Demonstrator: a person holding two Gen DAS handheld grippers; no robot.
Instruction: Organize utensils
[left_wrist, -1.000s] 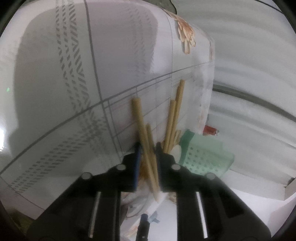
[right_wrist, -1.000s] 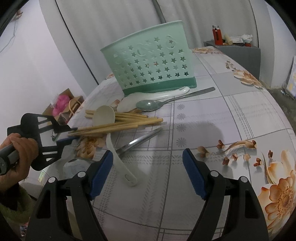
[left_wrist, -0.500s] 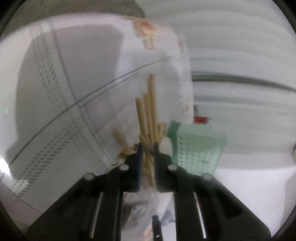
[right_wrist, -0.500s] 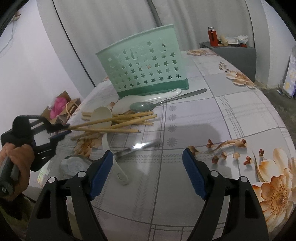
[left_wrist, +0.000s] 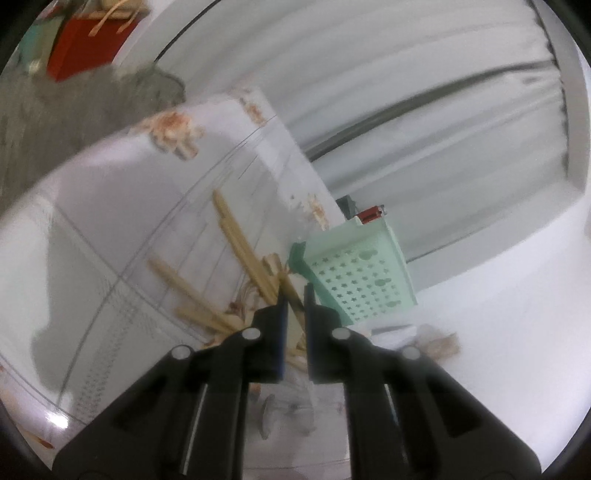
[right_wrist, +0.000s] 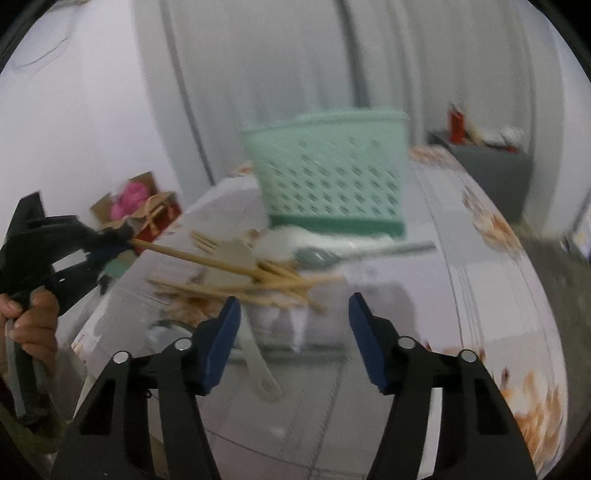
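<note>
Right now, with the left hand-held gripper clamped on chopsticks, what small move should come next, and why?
Probably lift the chopsticks higher and swing them toward the green basket. The left hand-held gripper is shut on one end, but the far tips look still down among the pile; the basket stands upright just beyond.

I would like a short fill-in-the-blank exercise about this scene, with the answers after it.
1. The left gripper is shut on wooden ____.
2. The star-holed utensil basket is ____ in colour.
3. Nothing lies between the pads of the ____ gripper, whose jaws are closing.
4. A grey metal ____ lies before the basket.

Answers: chopsticks; green; right; spoon
</note>
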